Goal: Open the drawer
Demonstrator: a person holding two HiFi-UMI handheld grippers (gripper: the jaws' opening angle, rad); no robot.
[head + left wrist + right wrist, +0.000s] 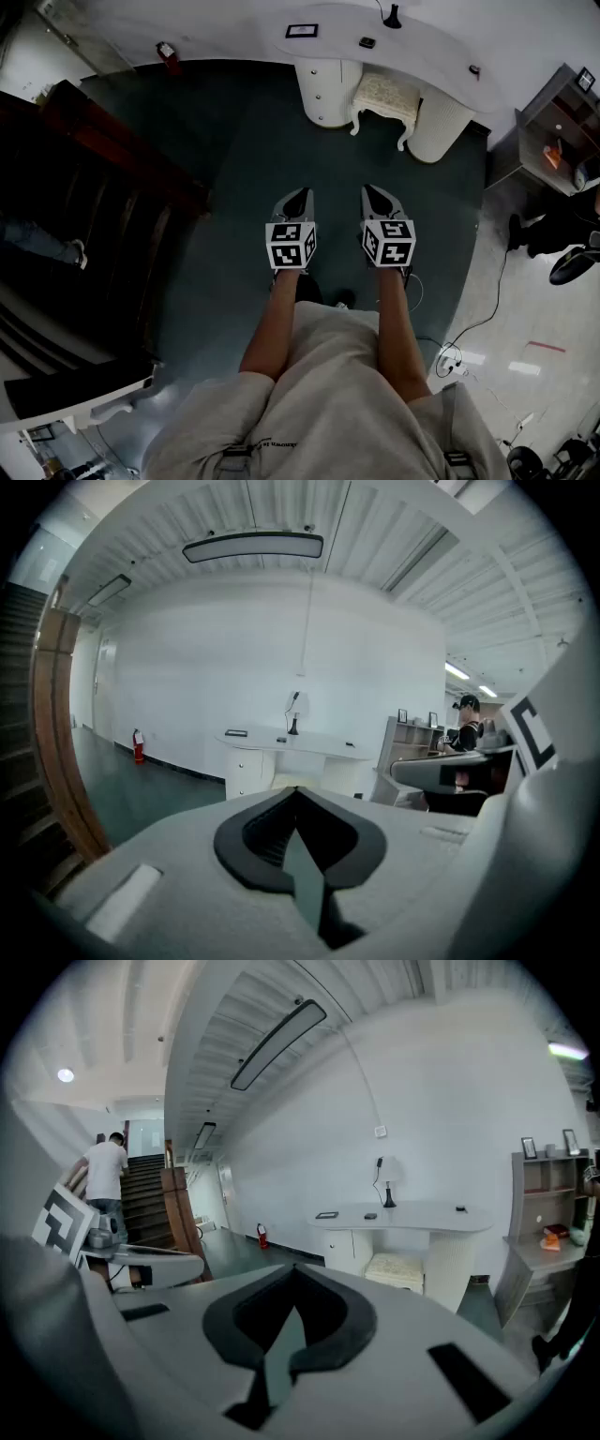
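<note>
Fingers (pixel 246 841) of the left gripper (pixel 297 791): closed tip to tip, nothing between them. The right gripper (pixel 293 1267) shows the same closed, empty profile in its own view. In the head view the two are held side by side at arm's length, level with one another. Each carries a cube of black-and-white square markers (pixel 291 246) and points forward and slightly down over the dark green floor (pixel 234 169).

Task object: the drawer (pixel 323 89), one of the knobbed fronts in the white rounded pedestal (pixel 330 66) under the left end of the curved white worktop (pixel 422 47). Which front is meant cannot be told. It lies straight ahead of the fingers and well apart from them, with open floor between. The pedestal falls between the lines of the two grippers, marginally to the left gripper's side, so that hand is judged slightly nearer. The drawer front runs across the line of approach, so the pull would come back toward the person.

Beside the pedestal stand a cream stool (pixel 384 98) and a second round support (pixel 441 127). A red fire extinguisher (pixel 169 56) stands at the far wall.

Writing: none legible. The cube patterns are codes, not text, and the print on the person's garment hem is too small to read.
</note>
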